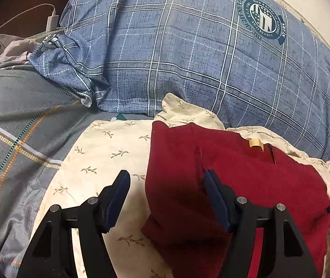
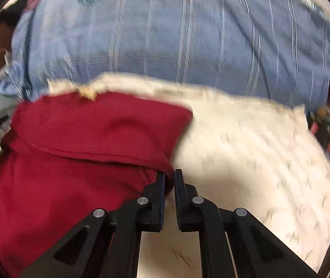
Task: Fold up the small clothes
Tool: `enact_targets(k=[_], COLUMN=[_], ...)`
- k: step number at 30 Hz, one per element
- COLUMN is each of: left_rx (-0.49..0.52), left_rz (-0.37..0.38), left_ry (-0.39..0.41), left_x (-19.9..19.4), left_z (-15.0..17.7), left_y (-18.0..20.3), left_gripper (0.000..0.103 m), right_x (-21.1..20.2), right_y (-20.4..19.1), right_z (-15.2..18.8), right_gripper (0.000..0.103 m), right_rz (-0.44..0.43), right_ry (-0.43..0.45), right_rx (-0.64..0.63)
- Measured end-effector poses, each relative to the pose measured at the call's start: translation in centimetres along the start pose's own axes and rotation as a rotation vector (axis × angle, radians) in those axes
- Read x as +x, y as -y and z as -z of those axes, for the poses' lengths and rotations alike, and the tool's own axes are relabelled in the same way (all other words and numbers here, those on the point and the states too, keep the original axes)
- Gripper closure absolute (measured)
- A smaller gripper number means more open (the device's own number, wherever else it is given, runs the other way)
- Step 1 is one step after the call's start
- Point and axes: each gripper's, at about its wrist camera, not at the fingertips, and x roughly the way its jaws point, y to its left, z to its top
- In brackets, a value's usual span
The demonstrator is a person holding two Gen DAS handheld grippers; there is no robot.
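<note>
A: Two grippers. The right gripper has its jaws narrowed onto the near right edge of the red garment, apparently pinching it; the rest lies left of the jaws.

B: The left gripper?

A: Jaws wide, holding nothing, straddling the garment's left edge; its long axis runs ahead. Beneath, a cream leaf-print cloth; beyond, a blue plaid pillow.

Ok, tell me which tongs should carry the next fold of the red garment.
Right. The right tongs are nearly shut on a corner of the red garment; the left tongs hang open over it, gripping nothing.
</note>
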Motion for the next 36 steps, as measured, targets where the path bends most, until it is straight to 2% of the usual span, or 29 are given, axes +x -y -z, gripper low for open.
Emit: enact_targets(k=[2, 4, 5, 6, 7, 10, 13, 16, 19, 21, 23, 27, 31, 36], left_rx=[-0.003, -0.011, -0.015, -0.017, -0.02, -0.015, 0.015, 0.052, 0.063, 0.056, 0.045, 0.045, 0.034, 0.053], left_rz=[0.005, 0.012, 0.016, 0.024, 0.035, 0.047, 0.047, 0.031, 0.018, 0.02, 0.027, 0.04, 0.022, 0.014], left_ry=[-0.001, 0.005, 0.009, 0.011, 0.011, -0.002, -0.011, -0.015, -0.02, -0.021, -0.021, -0.043, -0.075, -0.115], left_x=[-0.2, -0.5, -0.7, -0.8, -0.8, -0.6, -0.2, 0.2, 0.4, 0.5, 0.5, 1.1, 2.0, 3.9], left_z=[0.0, 0.0, 0.0, -0.1, -0.1, -0.1, 0.0, 0.2, 0.1, 0.0, -0.1, -0.3, -1.0, -1.4], left_y=[-0.1, -0.3, -0.3, -0.3, -0.2, 0.3, 1.0, 1.6, 1.6, 1.4, 1.4, 1.9, 2.4, 3.8], left_gripper=[0.037, 0.037, 0.037, 0.037, 0.037, 0.037, 0.037, 0.037, 0.037, 0.037, 0.037, 0.037, 0.037, 0.04], right_x=[-0.6, -2.0, -2.5, -3.1, -3.6, -3.6, -2.2, 0.2, 2.6, 1.5, 0.5, -1.0, 0.1, 2.3], right_y=[0.3, 1.2, 1.7, 2.4, 2.8, 2.5, -0.1, -2.5, -2.2, -2.0, -2.2, -1.5, -0.9, -1.5], right_z=[0.4, 0.2, -0.1, -0.4, -0.7, -2.3, -4.1, -4.5, -2.8, -1.7, -1.5, -2.9, -4.9, -6.0], right_gripper=[0.096, 0.088, 0.083, 0.068, 0.059, 0.059, 0.059, 0.064, 0.066, 0.067, 0.066, 0.062, 0.055, 0.055], right_rz=[-0.015, -0.024, -0.037, -0.044, -0.048, -0.108, -0.167, -0.145, -0.13, -0.139, -0.131, -0.145, -0.144, -0.172], right_ry=[0.002, 0.012, 0.024, 0.043, 0.062, 0.079, 0.078, 0.047, -0.027, 0.018, 0.01, 0.039, 0.043, 0.02], right_rx=[0.011, 0.058, 0.09, 0.13, 0.166, 0.185, 0.144, 0.077, 0.092, 0.079, 0.055, 0.089, 0.134, 0.172])
